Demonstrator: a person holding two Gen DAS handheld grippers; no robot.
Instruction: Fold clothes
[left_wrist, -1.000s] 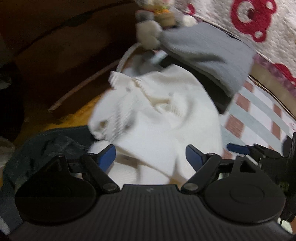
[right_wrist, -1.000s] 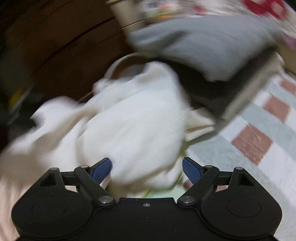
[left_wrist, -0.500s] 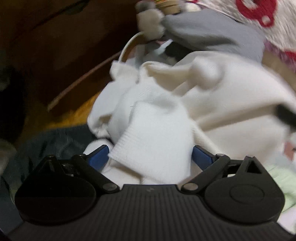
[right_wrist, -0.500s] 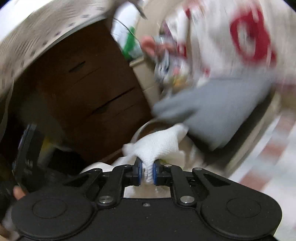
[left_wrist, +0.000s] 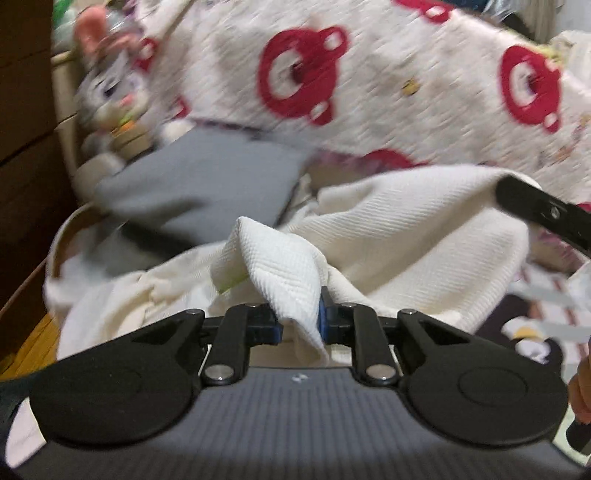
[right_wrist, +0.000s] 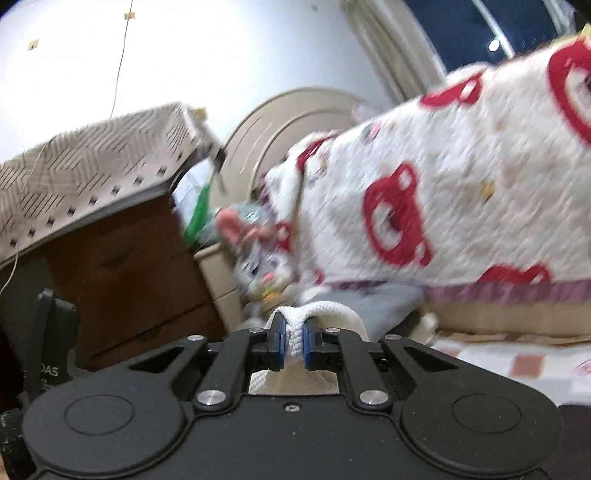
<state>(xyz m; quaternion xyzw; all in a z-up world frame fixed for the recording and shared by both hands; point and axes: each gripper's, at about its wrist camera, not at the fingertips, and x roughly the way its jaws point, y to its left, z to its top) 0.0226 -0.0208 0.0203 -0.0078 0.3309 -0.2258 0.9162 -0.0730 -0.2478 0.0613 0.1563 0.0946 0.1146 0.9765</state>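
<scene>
Both tongs, left (left_wrist: 298, 320) and right (right_wrist: 293, 345), are closing, pinching the white garment (left_wrist: 406, 236) stretched between them.

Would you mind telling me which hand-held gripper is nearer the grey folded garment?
Left, probably. The left hand-held gripper sits just before the grey folded garment; the right hand-held gripper is farther right.

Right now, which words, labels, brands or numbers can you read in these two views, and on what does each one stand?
"DAS": white letters on the black device at the left edge of the right wrist view; the start of the word is cut off or hidden.
Small mark on the left claw's grey housing: too small to read.
Red shapes on the white blanket: a pattern, not letters.
Nothing else is readable; both views are blurred.
</scene>
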